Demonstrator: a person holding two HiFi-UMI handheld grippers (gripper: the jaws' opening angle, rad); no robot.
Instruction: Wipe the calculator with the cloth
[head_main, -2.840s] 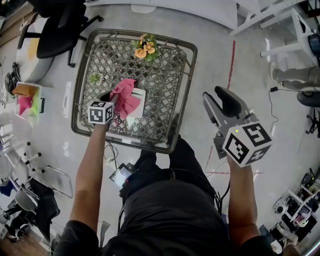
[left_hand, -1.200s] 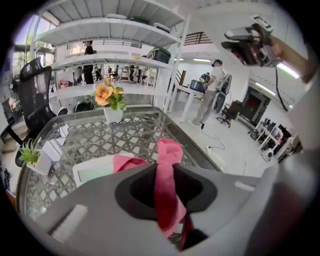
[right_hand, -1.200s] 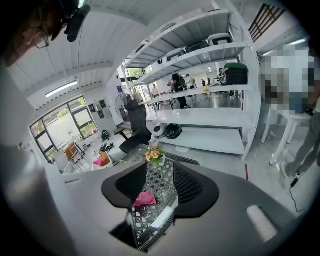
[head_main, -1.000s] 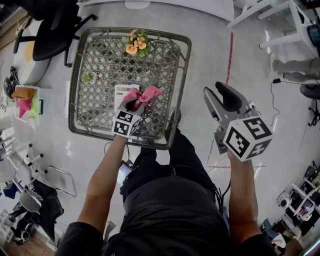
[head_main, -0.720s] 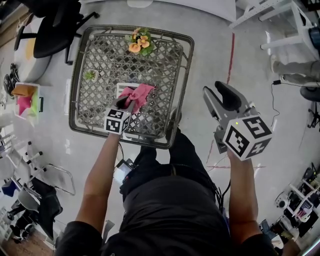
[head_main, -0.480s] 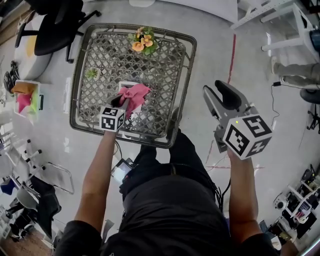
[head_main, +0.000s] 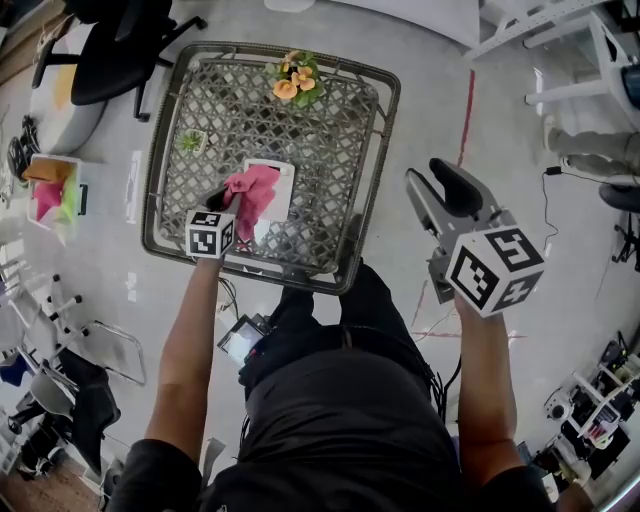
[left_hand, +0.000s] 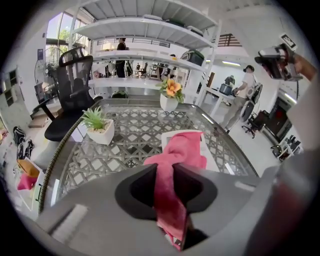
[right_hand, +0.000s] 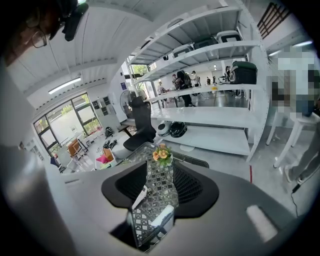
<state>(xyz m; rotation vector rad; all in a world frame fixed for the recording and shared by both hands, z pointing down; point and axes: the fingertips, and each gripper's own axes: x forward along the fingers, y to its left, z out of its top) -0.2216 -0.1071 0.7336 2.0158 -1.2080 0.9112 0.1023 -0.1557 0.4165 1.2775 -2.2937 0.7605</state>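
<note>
A white calculator (head_main: 281, 188) lies flat on the lattice glass table (head_main: 163, 150); the left gripper view shows the calculator (left_hand: 212, 160) just beyond the jaws. A pink cloth (head_main: 247, 195) is draped over its left part. My left gripper (head_main: 224, 196) is shut on the cloth (left_hand: 182, 152), which hangs out between the closed jaws (left_hand: 165, 175) onto the calculator. My right gripper (head_main: 437, 190) is held off the table's right side above the floor, open with nothing in it. Through its jaws (right_hand: 159, 187) I see the table from the side.
An orange flower pot (head_main: 293, 84) stands at the table's far edge and a small green plant (head_main: 191, 142) at its left. A black office chair (head_main: 108, 60) is beyond the far left corner. A person's legs are against the near edge.
My left gripper has dragged the pink cloth leftward across the calculator and sits nearer the table's left side. The right gripper has stayed where it was.
</note>
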